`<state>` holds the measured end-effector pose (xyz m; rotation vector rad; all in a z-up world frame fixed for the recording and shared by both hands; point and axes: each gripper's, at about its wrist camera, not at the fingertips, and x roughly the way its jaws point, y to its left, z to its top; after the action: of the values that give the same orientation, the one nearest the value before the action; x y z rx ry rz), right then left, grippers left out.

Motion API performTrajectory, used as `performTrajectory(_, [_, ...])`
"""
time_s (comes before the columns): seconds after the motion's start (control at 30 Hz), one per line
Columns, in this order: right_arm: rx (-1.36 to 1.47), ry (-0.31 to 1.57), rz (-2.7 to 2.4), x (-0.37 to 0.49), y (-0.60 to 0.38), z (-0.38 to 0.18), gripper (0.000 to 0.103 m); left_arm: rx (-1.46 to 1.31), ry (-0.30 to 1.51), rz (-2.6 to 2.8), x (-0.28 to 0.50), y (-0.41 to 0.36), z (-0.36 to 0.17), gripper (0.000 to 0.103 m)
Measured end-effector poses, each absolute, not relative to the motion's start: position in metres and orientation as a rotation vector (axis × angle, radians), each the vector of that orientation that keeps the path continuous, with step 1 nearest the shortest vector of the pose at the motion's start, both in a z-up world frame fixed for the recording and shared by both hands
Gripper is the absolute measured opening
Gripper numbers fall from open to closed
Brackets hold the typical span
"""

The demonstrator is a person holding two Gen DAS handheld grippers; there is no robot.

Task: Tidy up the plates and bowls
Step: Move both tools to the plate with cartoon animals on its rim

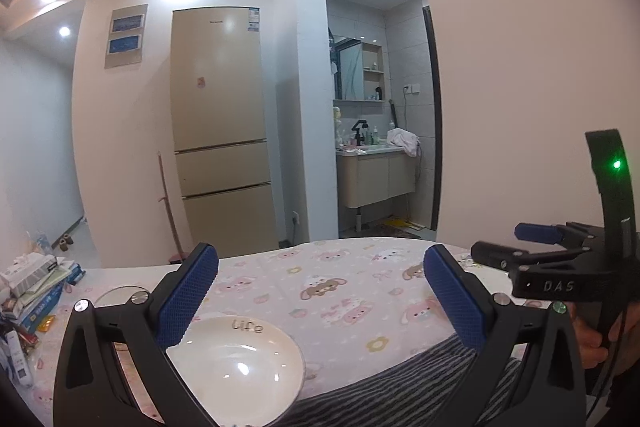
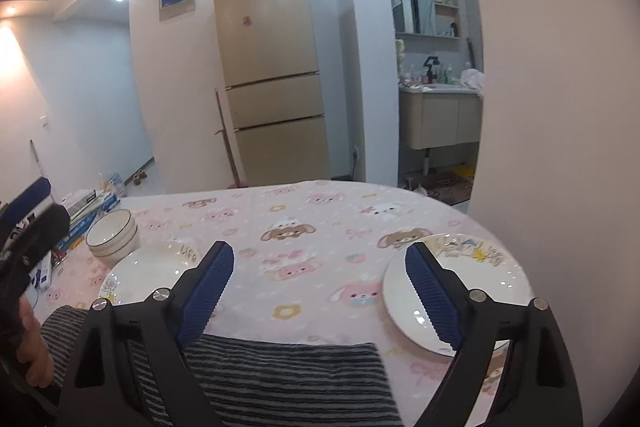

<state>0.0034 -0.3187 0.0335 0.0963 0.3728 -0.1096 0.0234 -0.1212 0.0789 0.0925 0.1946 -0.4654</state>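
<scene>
Two grippers up, both w/ fingers spread wide, nothing held. Going L to R on the counter (image 2: 320, 223): far left, a stack of bowls (image 2: 113, 233) near the books (image 2: 86, 211) at the edge. Just right of that, nearer me, the "Life" plate (image 2: 148, 271), white, shallow, sitting flat on the pink cartoon cloth. My left gripper (image 1: 316, 291) hovers over it; in the left wrist view the left finger's pad (image 1: 188, 293) overlaps the plate's rim (image 1: 240, 367), but I can't tell if it's touching. Center front: striped grey cloth (image 2: 288, 383), draped over the near edge. Right side: patterned plate (image 2: 472, 287) w/ yellow/blue print, well apart from the Life plate. Right gripper (image 2: 320, 291) sits above the cloth w/ its right finger in front of that plate's left rim.

Step in hand, my guess: pick one plate to stack on the other. To do it well, I'd come in low, one finger under the lip & one over, pinch at the rim not the well. Glazed surface looks slippery, so I'd close firmly, lift level, and avoid dragging the cloth w/ it.
</scene>
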Motion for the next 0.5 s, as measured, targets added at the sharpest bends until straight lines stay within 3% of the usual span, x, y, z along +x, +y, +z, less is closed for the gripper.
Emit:
performTrajectory(0.27, [0.066, 0.351, -0.171, -0.019, -0.350, 0.048, 0.090, 0.080, 0.324, -0.559, 0.053, -0.169, 0.087, 0.103])
performTrajectory(0.5, [0.220, 0.356, -0.181, -0.032, -0.416, 0.054, 0.090, -0.008, 0.445, -0.670, 0.086, -0.220, 0.094, 0.103])
